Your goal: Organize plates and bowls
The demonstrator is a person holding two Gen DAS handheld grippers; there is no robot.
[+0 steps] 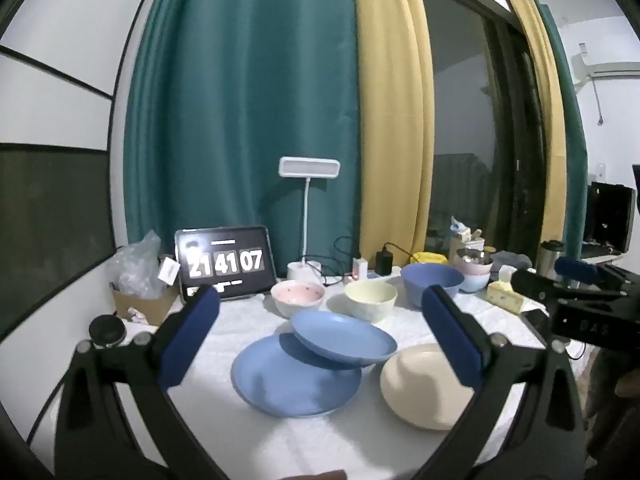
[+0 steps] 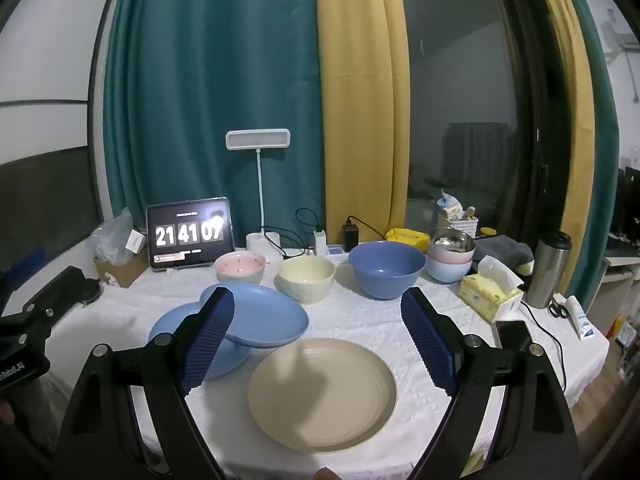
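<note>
Left wrist view: the left gripper hangs level above the white tablecloth, jaws spread wide and empty. Ahead, a tilted blue plate leans on a second blue plate, with a beige plate beside them. The right gripper is likewise parted, empty, seemingly above the beige plate.

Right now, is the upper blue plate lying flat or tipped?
Tipped. The upper blue plate rests partly on the lower blue plate, its right edge raised and overhanging the white tablecloth; neither hand-held gripper touches it.
</note>
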